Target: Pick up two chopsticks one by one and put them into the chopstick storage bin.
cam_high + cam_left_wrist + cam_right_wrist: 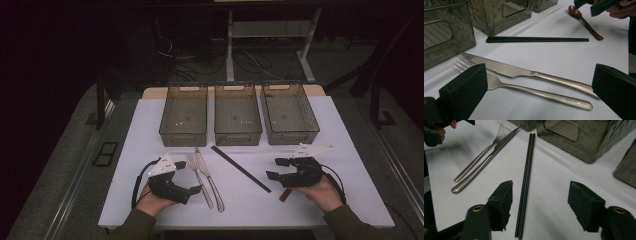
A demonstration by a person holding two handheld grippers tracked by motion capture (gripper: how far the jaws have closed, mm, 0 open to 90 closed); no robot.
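Black chopsticks (525, 182), paired, flat, slender

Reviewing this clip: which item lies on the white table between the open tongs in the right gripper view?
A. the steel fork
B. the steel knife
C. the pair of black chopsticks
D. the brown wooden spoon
C: in the right gripper view the pair of black chopsticks runs up between the right tongs, whose jaws stand apart without touching it; the steel fork and steel knife lie off to the side.

Brown spoon (285, 194) mostly under the right gripper (274, 169).
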